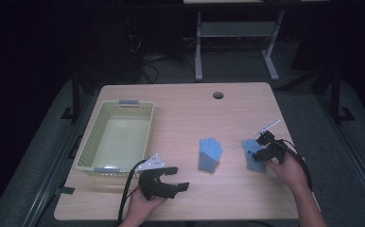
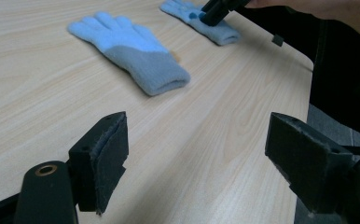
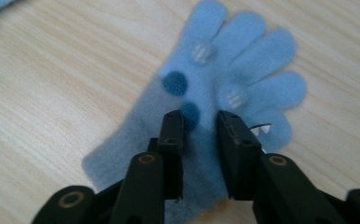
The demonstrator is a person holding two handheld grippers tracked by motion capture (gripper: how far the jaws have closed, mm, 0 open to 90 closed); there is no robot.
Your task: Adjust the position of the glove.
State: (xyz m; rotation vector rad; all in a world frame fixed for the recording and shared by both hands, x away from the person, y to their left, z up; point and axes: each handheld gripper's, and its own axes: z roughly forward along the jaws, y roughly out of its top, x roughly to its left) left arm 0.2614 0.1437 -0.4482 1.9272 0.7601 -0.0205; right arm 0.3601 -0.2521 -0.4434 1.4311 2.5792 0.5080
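Note:
Two light blue knit gloves lie flat on the wooden table. The left glove rests near the middle, fingers pointing away, with nothing touching it. The right glove lies palm up, showing round grip dots. My right gripper points down onto this glove's palm, its jaws drawn close together with a pinch of the fabric between the pads. It also appears far off as the right gripper on the glove. My left gripper hovers low near the front edge, jaws wide and holding nothing.
A pale green plastic basket stands at the table's left side, with nothing inside. A round cable hole sits near the far edge. A metal desk frame stands on the floor beyond the table.

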